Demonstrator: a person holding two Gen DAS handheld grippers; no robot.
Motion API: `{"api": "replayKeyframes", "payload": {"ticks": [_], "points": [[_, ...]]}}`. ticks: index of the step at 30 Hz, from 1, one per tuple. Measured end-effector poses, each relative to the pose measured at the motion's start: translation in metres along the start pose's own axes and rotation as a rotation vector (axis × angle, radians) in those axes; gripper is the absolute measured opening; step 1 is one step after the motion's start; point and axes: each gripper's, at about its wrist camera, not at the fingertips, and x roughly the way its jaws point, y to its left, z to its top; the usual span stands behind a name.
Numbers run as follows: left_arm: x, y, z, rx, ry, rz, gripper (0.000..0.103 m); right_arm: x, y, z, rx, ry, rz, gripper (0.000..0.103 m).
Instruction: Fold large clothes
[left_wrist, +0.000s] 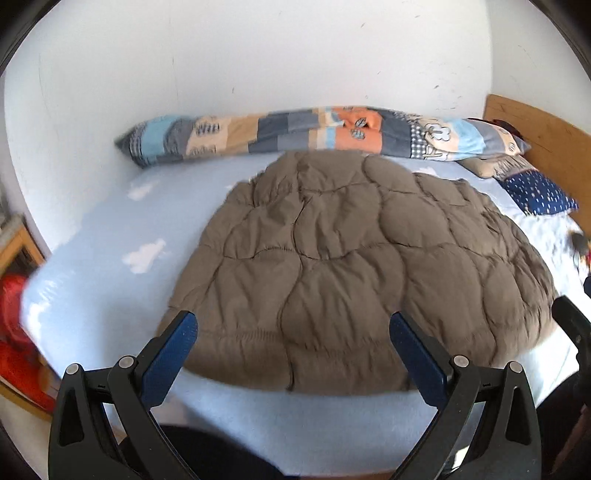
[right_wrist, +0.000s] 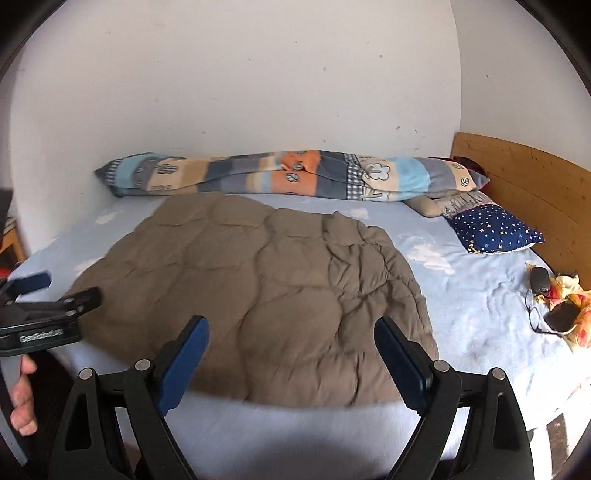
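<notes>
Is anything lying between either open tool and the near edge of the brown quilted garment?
Nothing visible does. Only bare blue sheet separates the left tool and right tool from the brown quilted garment. The patchwork blanket, star pillow and cabled gadgets sit beyond or beside it.

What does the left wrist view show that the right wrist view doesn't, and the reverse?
Only the left wrist view shows the red object beside the bed, low on its left edge. Only the right wrist view shows the black gadgets with a cord near the wooden headboard. Both show the brown quilted coat spread on the blue sheet, the patchwork blanket, and each open claw, left and right.
</notes>
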Motion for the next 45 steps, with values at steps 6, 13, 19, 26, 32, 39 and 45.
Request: {"api": "replayKeyframes", "payload": {"ticks": [6,13,19,26,32,39,45], "points": [[-0.055,-0.02,-0.016,0.099,-0.148,0.052,0.103,-0.033,0.007,-0.012,-0.028,-0.072,-0.012,0.1],[-0.022,-0.031,-0.009,0.172,0.014,0.047,0.103,-0.007,-0.004,-0.008,0.035,0.01,-0.018,0.1],[0.001,-0.019,-0.012,0.129,0.11,0.072,0.103,0.0,0.003,-0.011,0.013,0.04,-0.016,0.1],[0.007,-0.022,-0.017,0.148,0.142,0.071,0.103,0.004,0.009,-0.013,-0.001,0.058,-0.017,0.1],[0.007,-0.02,-0.015,0.144,0.143,0.091,0.103,0.004,0.01,-0.013,-0.004,0.057,-0.019,0.1],[0.008,-0.02,-0.015,0.146,0.147,0.099,0.103,0.004,0.011,-0.013,0.0,0.056,-0.018,0.1],[0.008,-0.019,-0.015,0.145,0.151,0.098,0.103,0.004,0.01,-0.013,0.0,0.056,-0.018,0.1]]}}
